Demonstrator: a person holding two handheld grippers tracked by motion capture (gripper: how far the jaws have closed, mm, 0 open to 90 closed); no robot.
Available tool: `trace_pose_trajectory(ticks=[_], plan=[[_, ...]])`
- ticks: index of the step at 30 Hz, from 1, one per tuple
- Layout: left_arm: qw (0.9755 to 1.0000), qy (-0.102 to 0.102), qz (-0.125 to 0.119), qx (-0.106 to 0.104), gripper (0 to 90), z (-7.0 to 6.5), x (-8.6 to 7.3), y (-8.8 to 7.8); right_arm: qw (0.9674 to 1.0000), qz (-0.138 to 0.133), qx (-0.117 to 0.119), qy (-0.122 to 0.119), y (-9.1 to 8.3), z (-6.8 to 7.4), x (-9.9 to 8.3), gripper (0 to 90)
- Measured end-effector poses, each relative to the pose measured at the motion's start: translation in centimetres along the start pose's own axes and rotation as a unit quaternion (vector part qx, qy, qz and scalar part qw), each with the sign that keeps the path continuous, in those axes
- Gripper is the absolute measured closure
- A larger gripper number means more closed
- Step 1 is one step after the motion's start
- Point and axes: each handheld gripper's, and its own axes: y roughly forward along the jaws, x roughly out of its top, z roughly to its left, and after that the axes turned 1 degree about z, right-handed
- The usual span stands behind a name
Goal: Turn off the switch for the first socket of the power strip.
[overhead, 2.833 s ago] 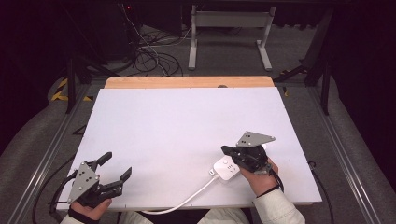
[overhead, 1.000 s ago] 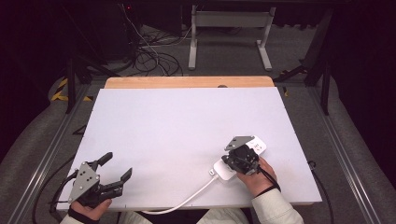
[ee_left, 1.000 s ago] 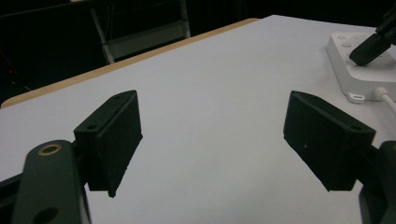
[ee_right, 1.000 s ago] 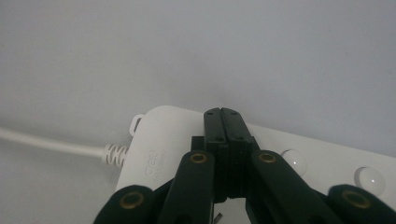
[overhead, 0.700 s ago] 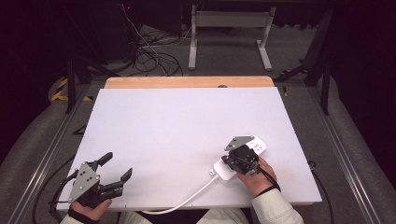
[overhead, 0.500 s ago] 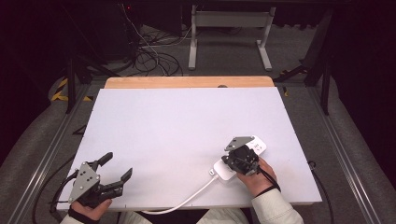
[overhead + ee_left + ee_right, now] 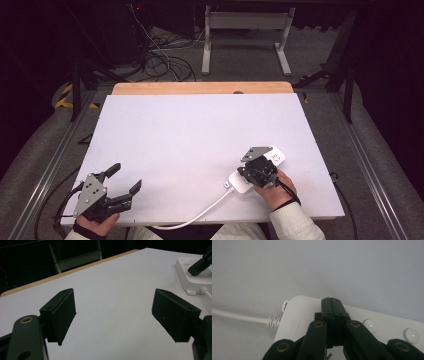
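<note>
White plastic power strip (image 7: 256, 170) lies at the table's (image 7: 200, 130) five o'clock, long axis toward one o'clock; right gripper (image 7: 331, 302), jaws pressed together, bears on it. Left gripper (image 7: 122, 184), spread, sits idle at seven.

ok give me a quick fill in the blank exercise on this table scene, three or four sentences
1. The right tongs are ____, with their jaws pressed together over the white power strip.
2. The left tongs are ____, with bare table between their jaws.
3. The power strip's white cable runs off the ____ edge of the table.
4. The colour of the round buttons on the power strip is ____.

Missing words: shut; open; near; white
</note>
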Motion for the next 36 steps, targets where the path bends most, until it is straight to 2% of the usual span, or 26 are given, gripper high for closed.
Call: trace_pose_trajectory(ticks=[20,22,24,28,36], plan=[[1.0,0.001,0.002,-0.001,19.9,0.0,0.0,0.1,0.9999,-0.007,-0.006,-0.004,0.1,0.2,-0.3,90.0],[1.0,0.001,0.002,-0.001,20.0,-0.1,0.0,0.1,0.9997,-0.022,-0.01,-0.002,0.0,0.4,-0.5,90.0],[1.0,0.001,0.001,-0.001,19.9,0.0,0.0,0.0,0.9994,-0.033,-0.002,-0.001,-0.5,0.4,-0.3,90.0],[1.0,-0.004,0.005,-0.003,19.9,0.1,-0.1,0.3,0.9956,-0.093,-0.009,-0.008,-2.3,0.8,0.3,90.0],[1.0,0.0,0.003,-0.002,19.9,0.1,0.0,0.2,0.993,-0.117,-0.009,-0.015,-3.2,1.0,0.5,90.0]])
